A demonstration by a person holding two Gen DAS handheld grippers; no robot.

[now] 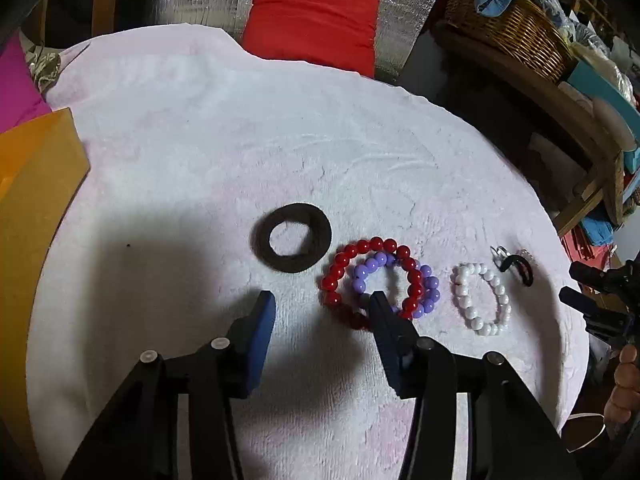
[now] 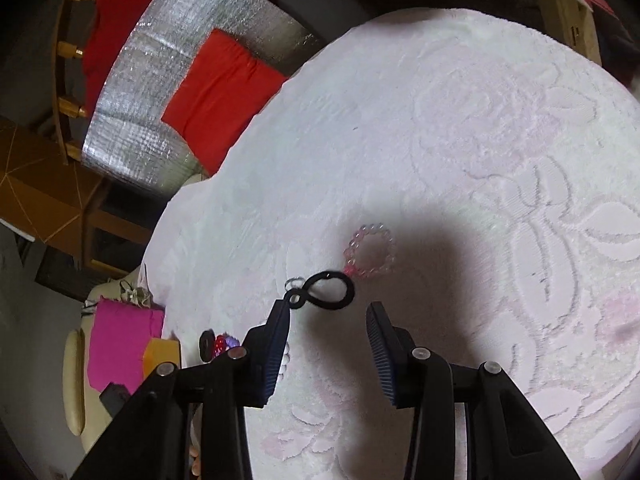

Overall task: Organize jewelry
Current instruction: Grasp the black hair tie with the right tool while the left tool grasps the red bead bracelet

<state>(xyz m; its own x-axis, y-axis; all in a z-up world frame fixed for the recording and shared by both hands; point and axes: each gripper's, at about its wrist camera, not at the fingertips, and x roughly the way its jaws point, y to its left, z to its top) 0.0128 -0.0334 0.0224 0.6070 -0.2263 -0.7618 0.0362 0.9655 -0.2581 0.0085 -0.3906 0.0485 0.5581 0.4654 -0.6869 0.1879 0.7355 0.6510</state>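
Fluffy white towel (image 1: 280, 140) covers the counter, red cushion (image 1: 316, 20) and wicker basket (image 1: 516, 20) behind; both hand-held grippers (image 1: 320, 300) (image 2: 328, 312) are spread, pinching nothing.

Two handheld grippers, left gripper (image 1: 320, 300) and right gripper (image 2: 329, 312): black plastic arms, ribbed blue pads, round silver screws.

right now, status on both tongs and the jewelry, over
Left tongs open, empty, over red bracelet tangled with purple bracelet. Right tongs open, empty, at black hair tie. Nothing blocking.
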